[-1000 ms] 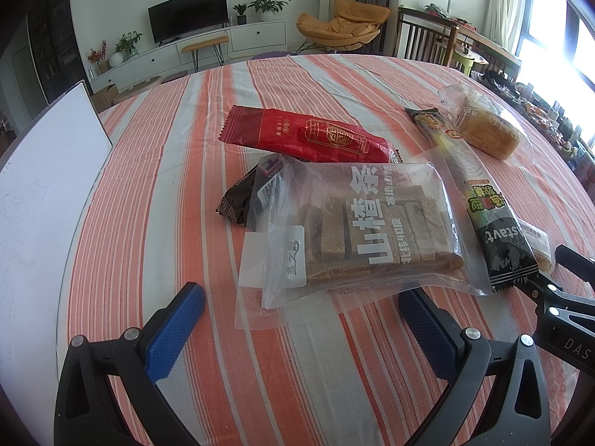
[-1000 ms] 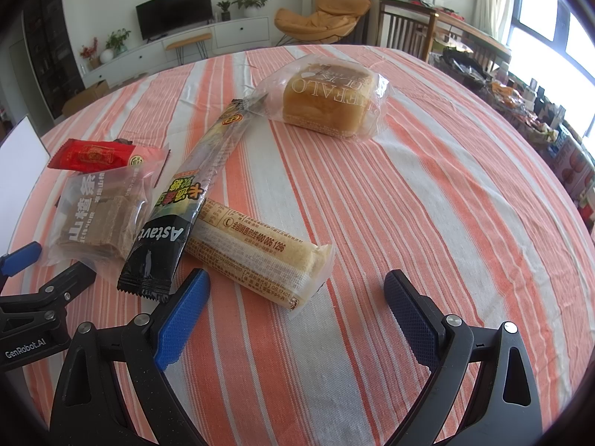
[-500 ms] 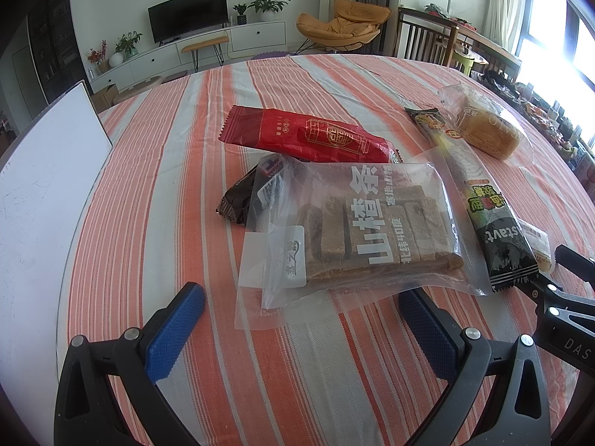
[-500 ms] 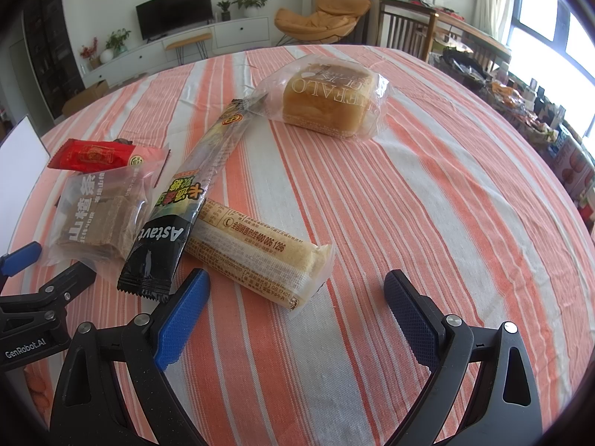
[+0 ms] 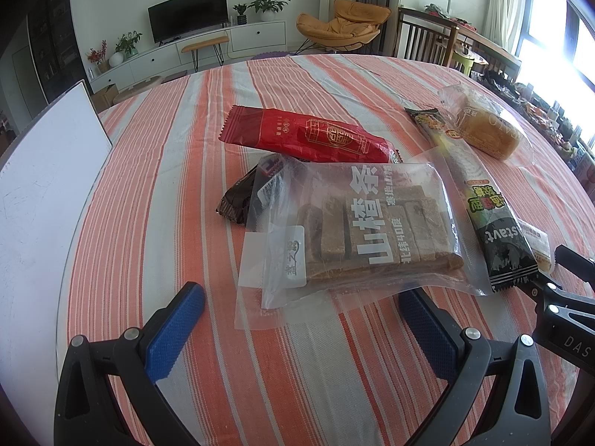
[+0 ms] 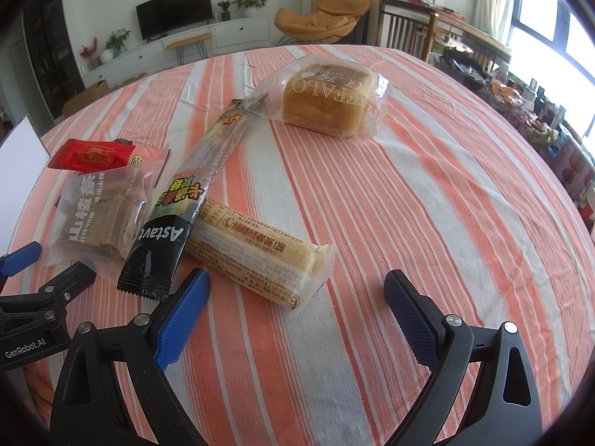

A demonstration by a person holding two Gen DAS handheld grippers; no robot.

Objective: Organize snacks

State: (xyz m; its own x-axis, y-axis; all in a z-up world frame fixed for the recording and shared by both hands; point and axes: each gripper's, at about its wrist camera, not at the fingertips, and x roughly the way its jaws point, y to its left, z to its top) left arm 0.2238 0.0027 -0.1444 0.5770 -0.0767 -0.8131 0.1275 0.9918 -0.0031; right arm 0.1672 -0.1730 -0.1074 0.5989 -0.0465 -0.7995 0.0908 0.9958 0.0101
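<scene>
Snacks lie on a striped tablecloth [image 5: 156, 193]. A clear bag of brown bars [image 5: 357, 226] lies just ahead of my open, empty left gripper [image 5: 301, 319], over a dark wrapper [image 5: 238, 200]. Behind it lies a red packet [image 5: 312, 137]. A long black-ended stick pack [image 6: 189, 200] rests across a pale cake roll [image 6: 256, 256], which lies just ahead of my open, empty right gripper [image 6: 297, 308]. A bagged bread loaf [image 6: 327, 100] sits farther back. The bag of bars [image 6: 96, 219] and the red packet [image 6: 96, 156] also show in the right wrist view.
A white board [image 5: 41, 200] lies at the table's left edge. The right gripper's body [image 5: 565, 316] shows at the right of the left wrist view. Wooden chairs [image 6: 409, 26] and a cluttered side table stand beyond the table's far right edge.
</scene>
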